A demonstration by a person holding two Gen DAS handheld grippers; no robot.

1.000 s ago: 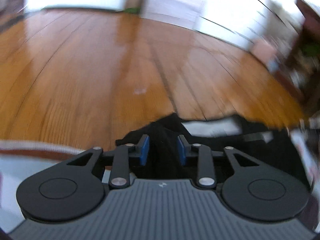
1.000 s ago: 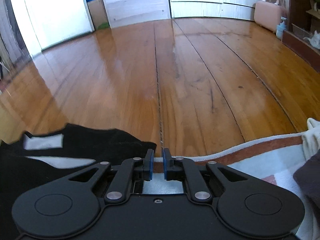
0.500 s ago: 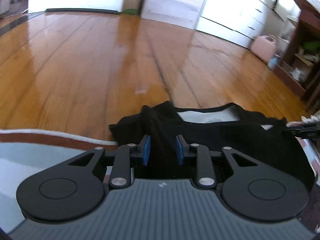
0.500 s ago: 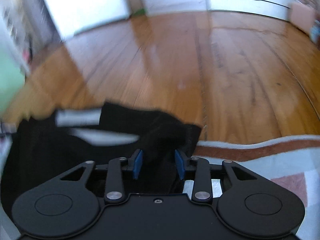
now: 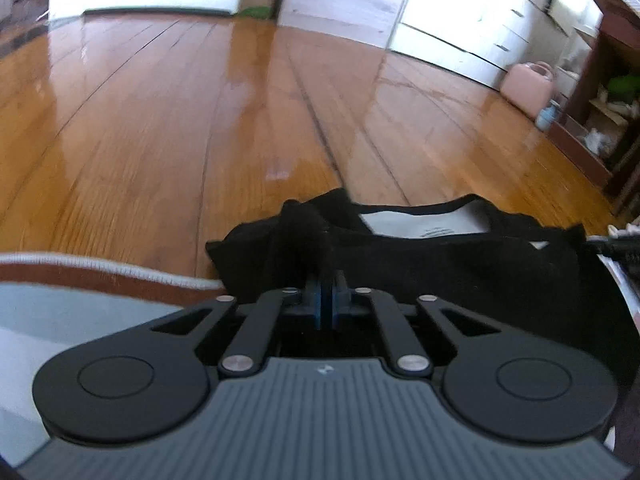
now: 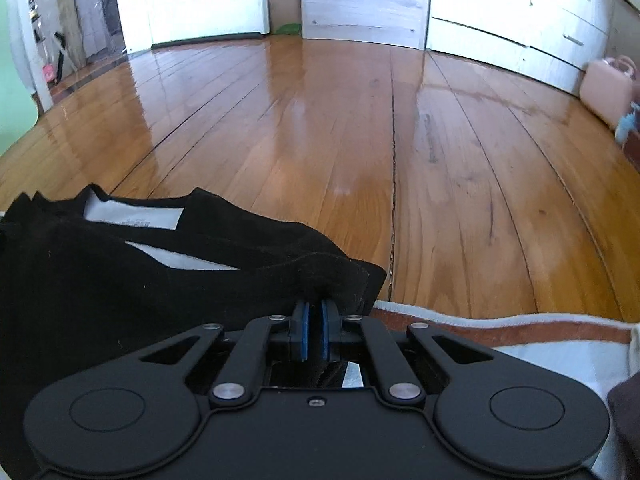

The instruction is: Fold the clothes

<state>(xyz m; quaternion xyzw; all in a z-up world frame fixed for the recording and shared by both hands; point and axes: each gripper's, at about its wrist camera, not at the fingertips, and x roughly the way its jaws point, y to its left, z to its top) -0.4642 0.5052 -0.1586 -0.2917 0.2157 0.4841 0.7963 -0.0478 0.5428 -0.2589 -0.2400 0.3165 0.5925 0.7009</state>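
Note:
A black garment (image 5: 460, 264) with a white inner label lies on a rug at the edge of a wooden floor. My left gripper (image 5: 325, 304) is shut on the garment's bunched left corner. In the right wrist view the same garment (image 6: 120, 280) spreads to the left, and my right gripper (image 6: 314, 330) is shut on its right corner. The right gripper's tip (image 5: 616, 250) shows at the garment's far right edge in the left wrist view.
A rug with a brown and white border (image 6: 500, 328) lies under both grippers. Beyond it is wooden floor (image 6: 360, 128). A pink case (image 5: 526, 84) and a dark shelf (image 5: 600, 92) stand at the right. White drawers (image 6: 520, 12) line the back wall.
Both grippers were open around the garment's corners half a second ago and have now closed on the cloth. The right gripper had earlier moved left onto the garment.

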